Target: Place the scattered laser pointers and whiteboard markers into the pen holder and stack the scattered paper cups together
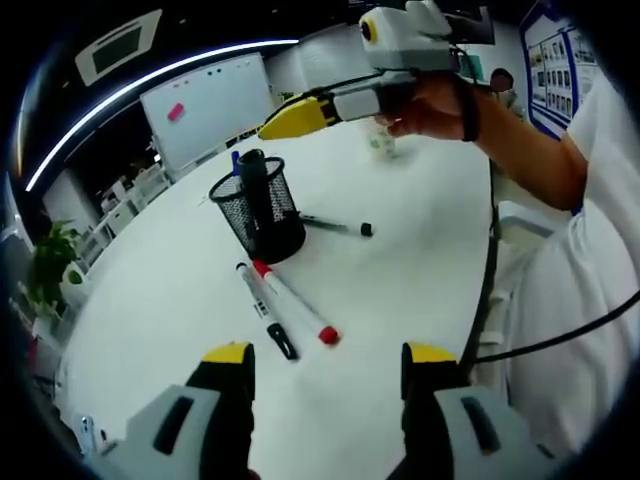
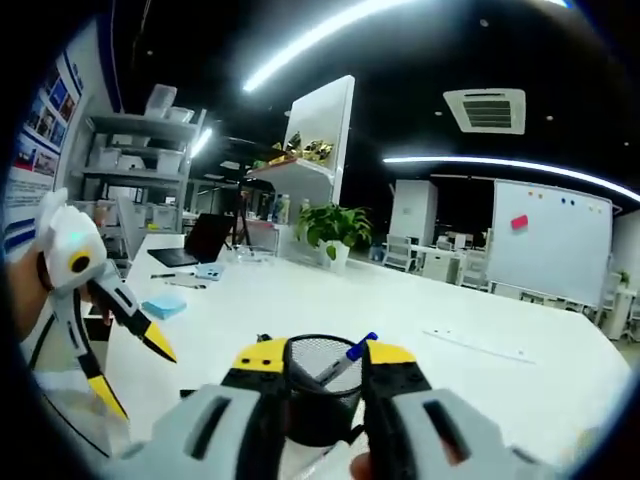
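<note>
Left claw stands wide open with nothing between its yellow-tipped jaws, hovering low over the white counter. Just ahead of it, at about 12 o'clock in the left gripper view, lie two whiteboard markers close together: a white marker with red caps and a slimmer white marker with a black cap. Beyond them at 11 o'clock stands the black wire-mesh pen holder, already holding a dark marker and a blue-capped one. A thin black pen-like stick, perhaps a laser pointer, lies just beside the holder at its 3 o'clock. A small pale paper cup stands farther off at 1 o'clock.

Right claw hangs above the holder, its jaws parted and empty; in the right gripper view the mesh rim sits between them with a blue-capped marker poking up.

Judging the risks: the two markers lie so near each other that closing on one could nudge or roll the other toward the counter edge. A grip far from the middle could let the marker tip. The right claw, so close over the holder, could knock it over if it drops carelessly.
</note>
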### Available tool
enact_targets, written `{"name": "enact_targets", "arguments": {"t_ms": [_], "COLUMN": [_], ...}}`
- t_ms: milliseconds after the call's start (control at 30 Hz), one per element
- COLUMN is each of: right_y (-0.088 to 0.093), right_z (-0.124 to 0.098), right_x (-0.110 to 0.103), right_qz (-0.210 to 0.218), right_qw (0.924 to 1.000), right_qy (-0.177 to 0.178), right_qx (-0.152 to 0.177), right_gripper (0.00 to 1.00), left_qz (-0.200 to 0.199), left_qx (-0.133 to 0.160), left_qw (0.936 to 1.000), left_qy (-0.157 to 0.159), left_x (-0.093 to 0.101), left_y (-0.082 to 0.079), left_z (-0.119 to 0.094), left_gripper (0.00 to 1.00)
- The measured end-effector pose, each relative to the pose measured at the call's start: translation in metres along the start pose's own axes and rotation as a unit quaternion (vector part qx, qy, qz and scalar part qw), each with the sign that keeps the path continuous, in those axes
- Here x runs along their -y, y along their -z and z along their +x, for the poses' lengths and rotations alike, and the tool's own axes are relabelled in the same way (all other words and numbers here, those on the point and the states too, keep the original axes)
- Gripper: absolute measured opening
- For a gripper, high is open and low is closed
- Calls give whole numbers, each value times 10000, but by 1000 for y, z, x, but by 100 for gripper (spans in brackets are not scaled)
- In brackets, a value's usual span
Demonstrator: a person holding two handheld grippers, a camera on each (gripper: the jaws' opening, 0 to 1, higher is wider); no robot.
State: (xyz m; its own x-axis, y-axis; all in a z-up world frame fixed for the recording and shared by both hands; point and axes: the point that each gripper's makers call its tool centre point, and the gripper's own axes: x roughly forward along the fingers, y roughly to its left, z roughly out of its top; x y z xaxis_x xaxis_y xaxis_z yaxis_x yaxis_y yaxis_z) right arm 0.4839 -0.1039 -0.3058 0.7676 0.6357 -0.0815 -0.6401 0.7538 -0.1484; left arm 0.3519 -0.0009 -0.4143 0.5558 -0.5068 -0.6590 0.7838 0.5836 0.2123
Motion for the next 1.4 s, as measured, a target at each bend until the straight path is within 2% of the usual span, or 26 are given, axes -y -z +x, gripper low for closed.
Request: {"name": "enact_targets", "arguments": {"t_ms": [933,1067,1167,1400], "right_y": [25,29,31,38], "right_z": [-10,-12,-13,-13], "right_x": [1,2,3,2], "right_qz": [66,66,71,70], "right_qw": [9996,9995,9994,9990], "right_qy": [34,42,42,16], "right_qx": [-262,-309,-333,-431], "right_gripper": [28,28,28,28], "left_qz": [49,116,138,160], "left_qx": [-45,-45,57,27], "left_qw": [10000,9999,9999,9998], "left_qy": [-54,-100,-21,-75], "left_x": [2,7,12,7], "left_y": [1,-3,-9,-9], "left_z": [1,-3,-5,-5], "left_gripper": [60,60,60,60]}}
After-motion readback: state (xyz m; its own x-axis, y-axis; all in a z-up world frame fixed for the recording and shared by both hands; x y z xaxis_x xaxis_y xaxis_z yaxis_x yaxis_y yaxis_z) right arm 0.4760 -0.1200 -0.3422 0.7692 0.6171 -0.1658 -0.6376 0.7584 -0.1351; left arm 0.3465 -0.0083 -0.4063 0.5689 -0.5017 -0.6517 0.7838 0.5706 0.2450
